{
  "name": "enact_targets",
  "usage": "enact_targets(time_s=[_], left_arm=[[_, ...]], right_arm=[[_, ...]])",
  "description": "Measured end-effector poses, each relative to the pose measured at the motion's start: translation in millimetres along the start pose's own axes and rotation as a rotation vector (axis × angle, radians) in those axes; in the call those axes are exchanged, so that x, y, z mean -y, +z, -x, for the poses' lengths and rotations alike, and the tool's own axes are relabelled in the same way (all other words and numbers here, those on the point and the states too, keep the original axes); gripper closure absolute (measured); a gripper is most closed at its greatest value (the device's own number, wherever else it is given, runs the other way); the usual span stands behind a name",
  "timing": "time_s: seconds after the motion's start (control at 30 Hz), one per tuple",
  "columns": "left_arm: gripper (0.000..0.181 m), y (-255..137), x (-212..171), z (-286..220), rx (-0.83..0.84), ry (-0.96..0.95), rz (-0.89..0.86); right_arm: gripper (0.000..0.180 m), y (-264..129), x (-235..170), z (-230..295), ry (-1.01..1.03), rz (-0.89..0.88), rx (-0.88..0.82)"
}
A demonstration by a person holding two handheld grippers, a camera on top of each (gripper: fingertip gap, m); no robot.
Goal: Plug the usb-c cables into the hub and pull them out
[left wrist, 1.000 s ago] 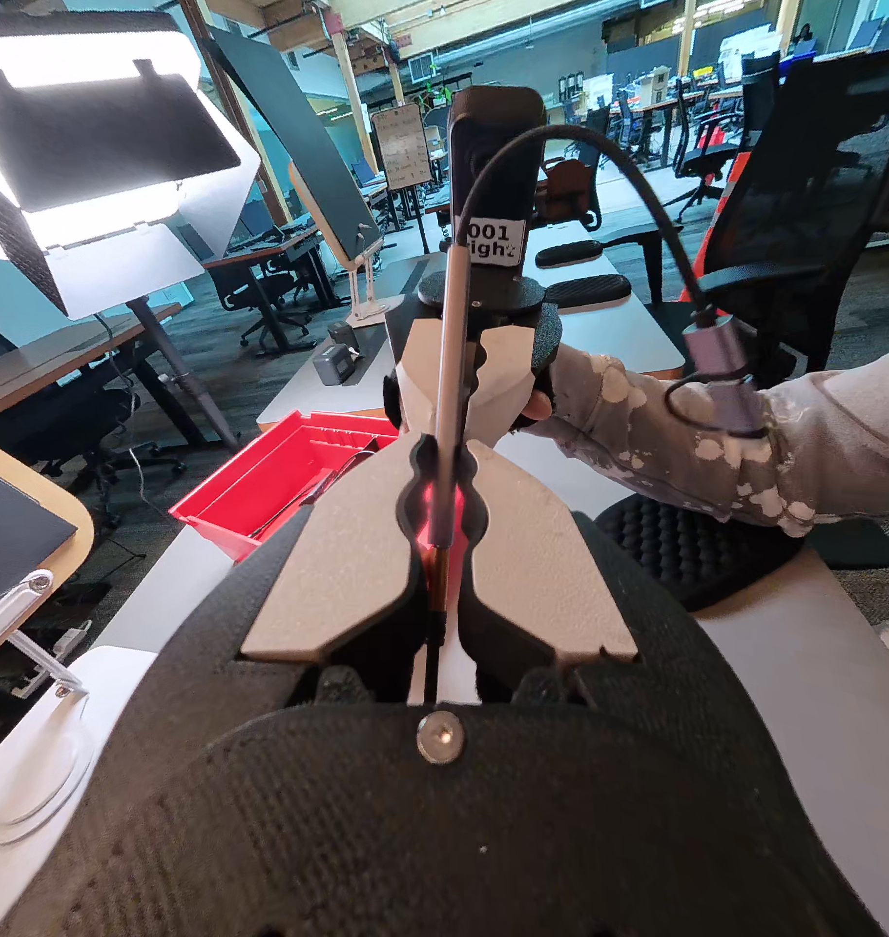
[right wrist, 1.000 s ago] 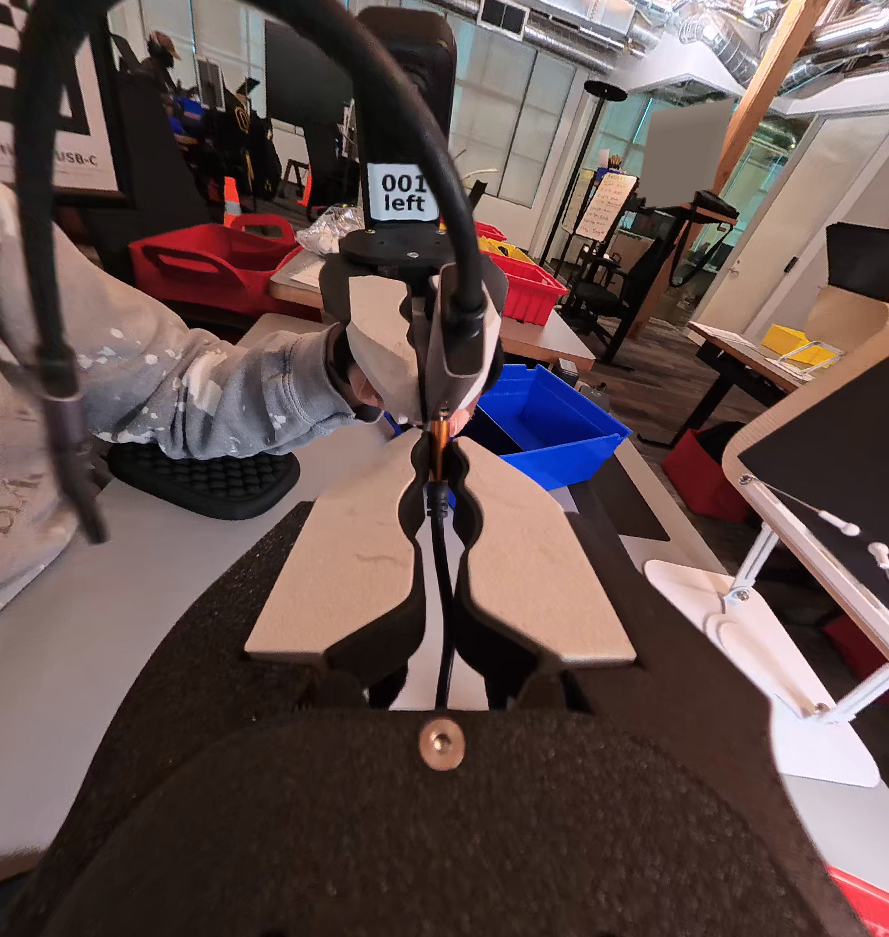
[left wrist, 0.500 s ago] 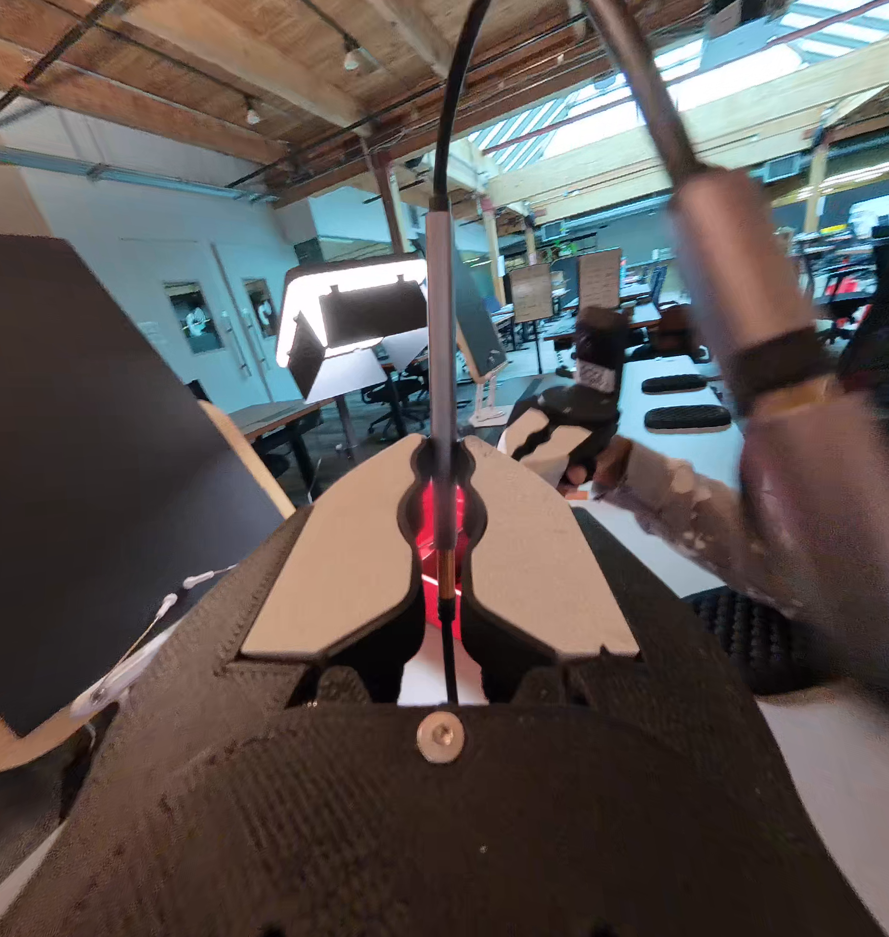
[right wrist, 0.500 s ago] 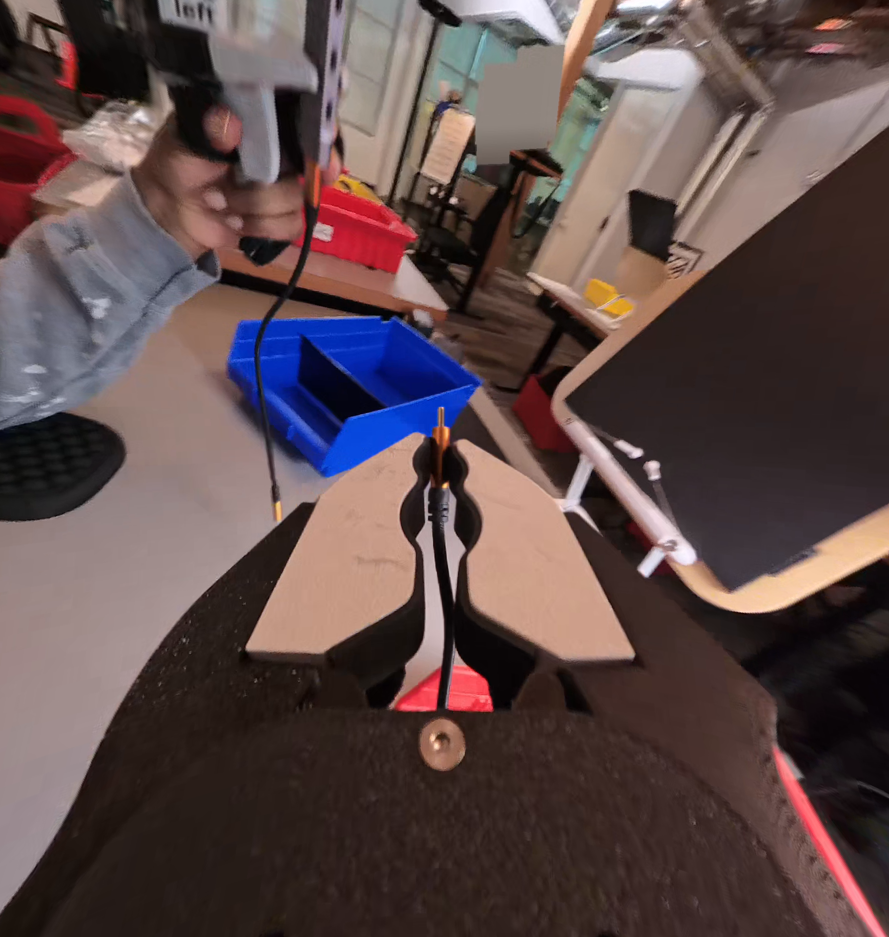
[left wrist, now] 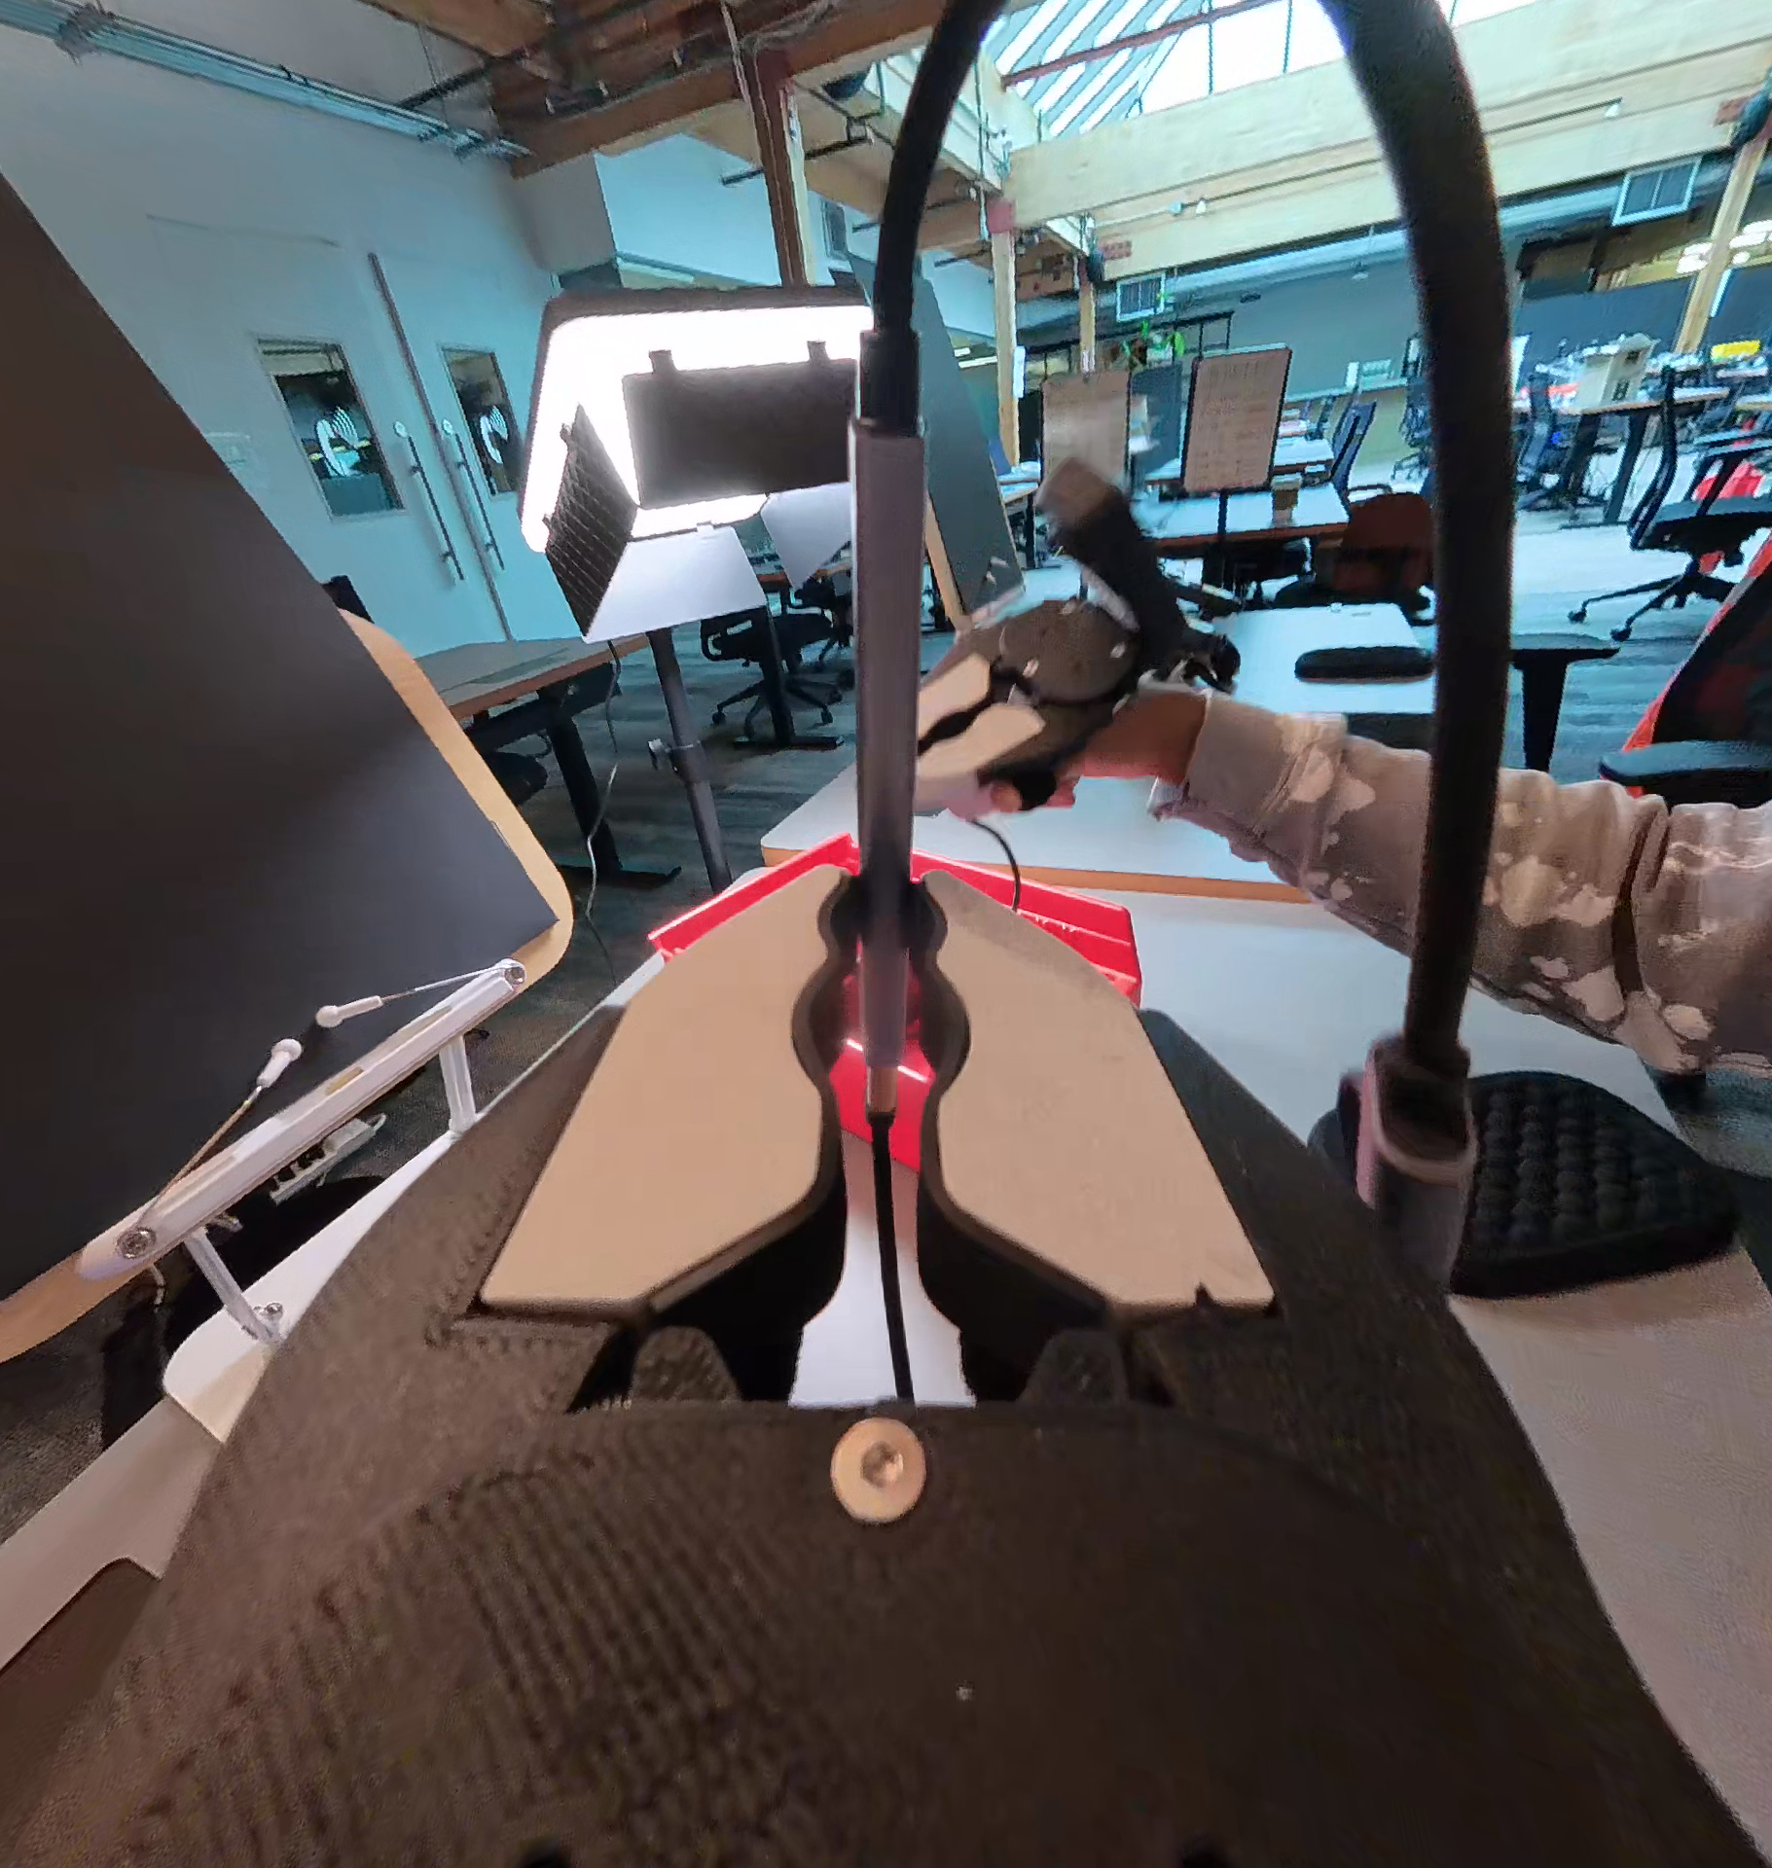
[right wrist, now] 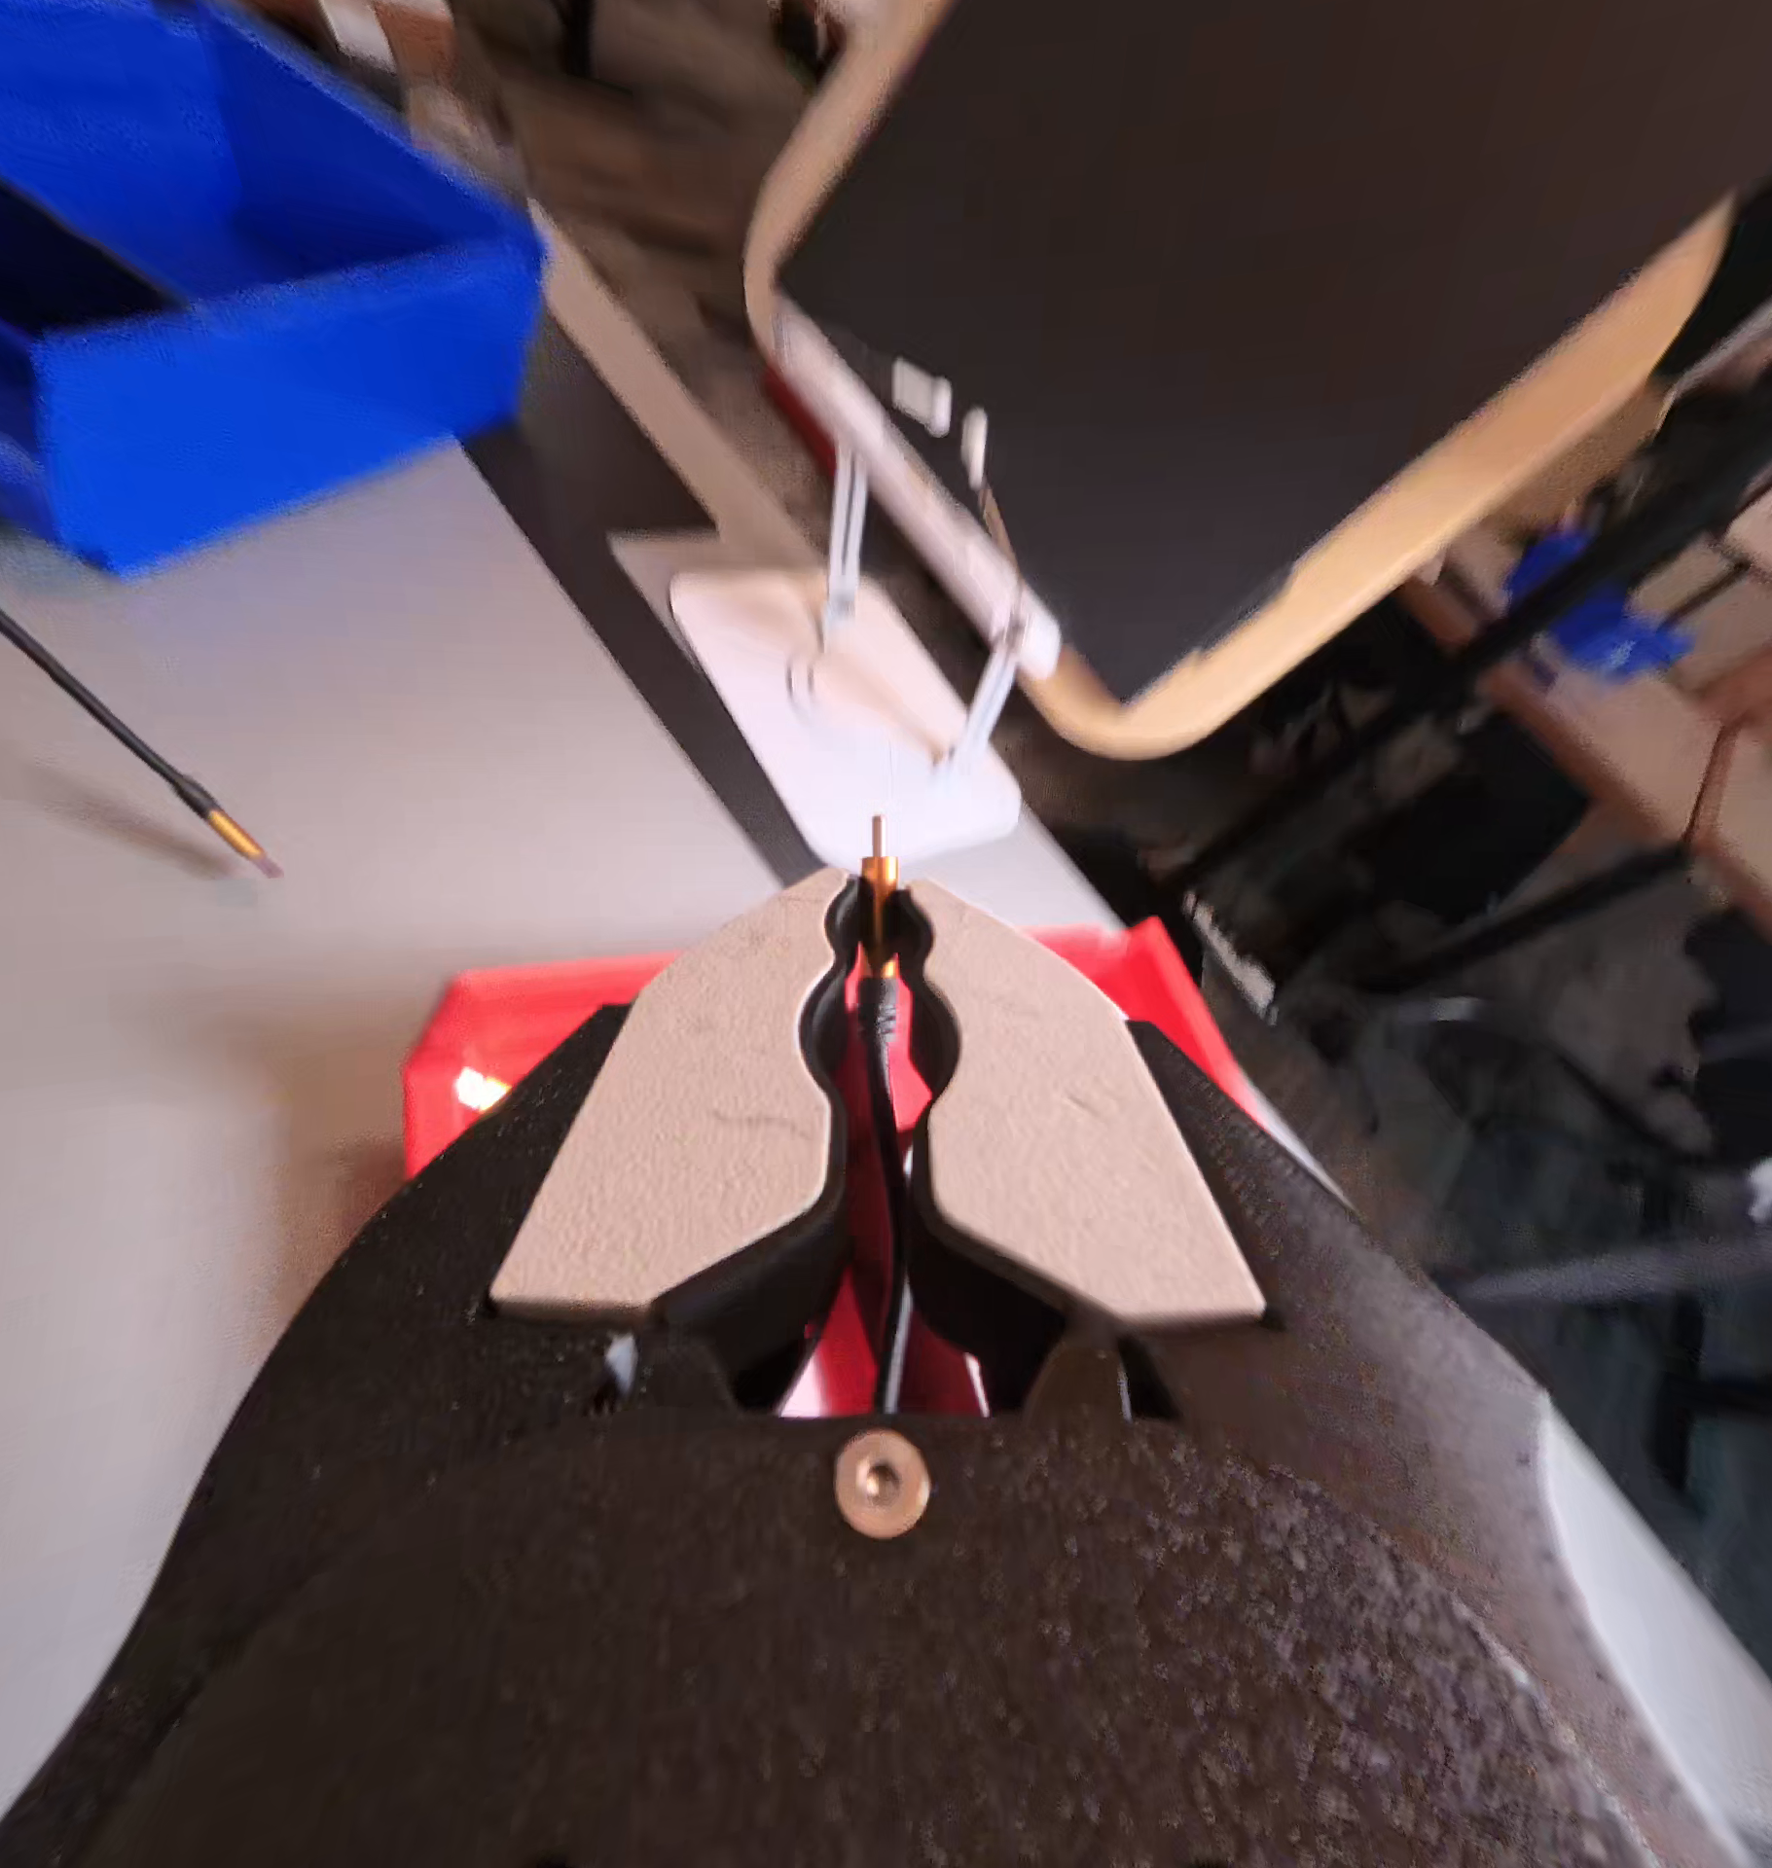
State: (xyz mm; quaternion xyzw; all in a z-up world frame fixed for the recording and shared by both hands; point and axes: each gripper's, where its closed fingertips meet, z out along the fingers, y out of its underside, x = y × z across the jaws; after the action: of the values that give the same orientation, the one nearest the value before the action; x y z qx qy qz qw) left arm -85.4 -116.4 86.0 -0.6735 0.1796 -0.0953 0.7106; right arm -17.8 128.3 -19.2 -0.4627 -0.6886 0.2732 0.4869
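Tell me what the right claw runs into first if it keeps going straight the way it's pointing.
Probably the white stand base on the table edge: the right claw, shut on an orange-tipped cable plug, points at it, with only bare tabletop between. The view is blurred, so depth is uncertain.

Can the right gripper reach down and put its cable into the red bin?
Probably yes. The right gripper is shut on a thin black cable with an orange plug, and the red bin lies right beneath it on the white table. Nothing shows between them, though this view is blurred.
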Motion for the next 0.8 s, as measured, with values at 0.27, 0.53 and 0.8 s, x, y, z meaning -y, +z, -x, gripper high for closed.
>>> enact_targets(time_s=[0.27,0.53,0.8], left_arm=[[0.171,19.0,-14.5,-9.6,-0.046,0.009,0.054],[0.171,39.4,-19.2,-27.7,-0.123,0.006,0.02],[0.171,55.5,-15.1,-56.3,-0.226,0.003,-0.067]], right_arm=[[0.146,9.6,-71.8,2.2,0.016,0.212,-0.065],[0.146,-33.1,96.1,88.7,0.053,-0.385,0.231],[0.156,-22.5,131.3,169.2,0.12,-0.583,0.549]])
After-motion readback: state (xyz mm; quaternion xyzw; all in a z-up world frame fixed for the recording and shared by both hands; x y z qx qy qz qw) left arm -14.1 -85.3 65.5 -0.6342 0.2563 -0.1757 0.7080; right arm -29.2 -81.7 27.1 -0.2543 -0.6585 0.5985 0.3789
